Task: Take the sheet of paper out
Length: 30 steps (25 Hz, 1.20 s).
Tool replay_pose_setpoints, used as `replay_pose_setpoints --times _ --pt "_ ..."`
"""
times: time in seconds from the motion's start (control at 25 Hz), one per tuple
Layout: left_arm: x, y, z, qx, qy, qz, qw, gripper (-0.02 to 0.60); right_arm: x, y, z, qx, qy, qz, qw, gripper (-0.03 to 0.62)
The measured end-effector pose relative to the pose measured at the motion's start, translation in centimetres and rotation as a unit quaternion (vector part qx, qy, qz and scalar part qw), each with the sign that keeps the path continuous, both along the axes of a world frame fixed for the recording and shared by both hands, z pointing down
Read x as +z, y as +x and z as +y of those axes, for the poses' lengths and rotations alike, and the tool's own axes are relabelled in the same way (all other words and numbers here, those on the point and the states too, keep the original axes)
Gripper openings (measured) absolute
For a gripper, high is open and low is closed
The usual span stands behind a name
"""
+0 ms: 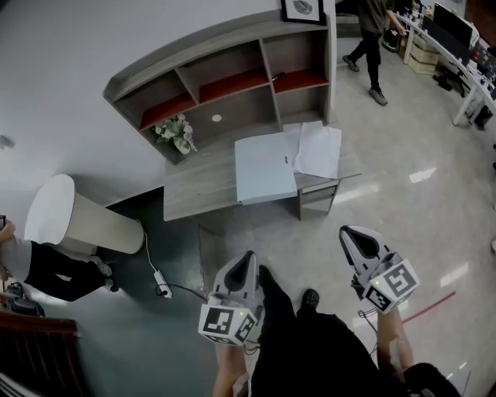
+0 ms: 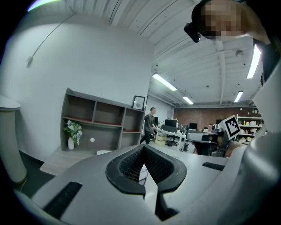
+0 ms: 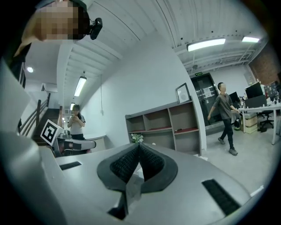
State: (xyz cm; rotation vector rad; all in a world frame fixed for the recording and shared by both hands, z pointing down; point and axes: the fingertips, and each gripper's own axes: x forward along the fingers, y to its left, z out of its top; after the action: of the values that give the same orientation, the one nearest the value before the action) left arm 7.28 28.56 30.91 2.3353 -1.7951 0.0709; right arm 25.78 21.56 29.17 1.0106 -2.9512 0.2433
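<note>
Both pairs of jaws are pressed together with nothing between them. The left gripper (image 1: 246, 262) and the right gripper (image 1: 350, 235) are held side by side over the floor, well short of the worktop (image 1: 194, 190), noses pointing toward it.

On the worktop's right half lies a pale blue folder (image 1: 265, 168), closed and flat. The white sheet (image 1: 318, 149) lies on the worktop just right of the folder, its left edge meeting the folder's side; whether it is tucked under the cover there I cannot tell.

At the back of the worktop stands a shelf unit (image 1: 232, 70) with red-lined compartments. A vase of flowers (image 1: 177, 133) stands at the worktop's back left, under the shelves, and a framed picture (image 1: 304, 9) stands on top of the unit.

Left of the worktop a white round column (image 1: 62, 213) stands on the floor, and a power strip (image 1: 163, 288) lies below the worktop's front left corner. Beyond the worktop's right end a person (image 1: 372, 46) walks past.
</note>
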Motion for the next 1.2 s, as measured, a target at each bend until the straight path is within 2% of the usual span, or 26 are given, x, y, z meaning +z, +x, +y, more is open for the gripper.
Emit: replay_pose_setpoints --times 0.24,0.44,0.68,0.92,1.2 --pt "1.6 -0.4 -0.9 0.004 -0.021 0.001 0.9998 0.012 1.6 -0.5 -0.8 0.006 -0.024 0.008 1.0 0.012" --pt "2.3 -1.2 -3.1 0.012 -0.025 -0.004 0.9996 0.012 2.2 -1.5 -2.2 0.009 -0.02 0.025 0.999 0.012" --pt "2.4 -2.7 -6.8 0.027 -0.021 -0.032 0.9989 0.012 1.9 -3.7 -4.8 0.015 -0.012 0.041 0.999 0.012" --pt "2.8 -5.6 -11.4 0.044 -0.019 -0.026 0.9985 0.012 1.6 -7.2 -8.3 0.025 -0.01 0.065 0.998 0.012" --pt "2.7 -8.8 -16.2 0.062 -0.022 -0.027 0.9975 0.012 0.0 -10.5 -12.1 0.039 0.001 0.047 0.998 0.012"
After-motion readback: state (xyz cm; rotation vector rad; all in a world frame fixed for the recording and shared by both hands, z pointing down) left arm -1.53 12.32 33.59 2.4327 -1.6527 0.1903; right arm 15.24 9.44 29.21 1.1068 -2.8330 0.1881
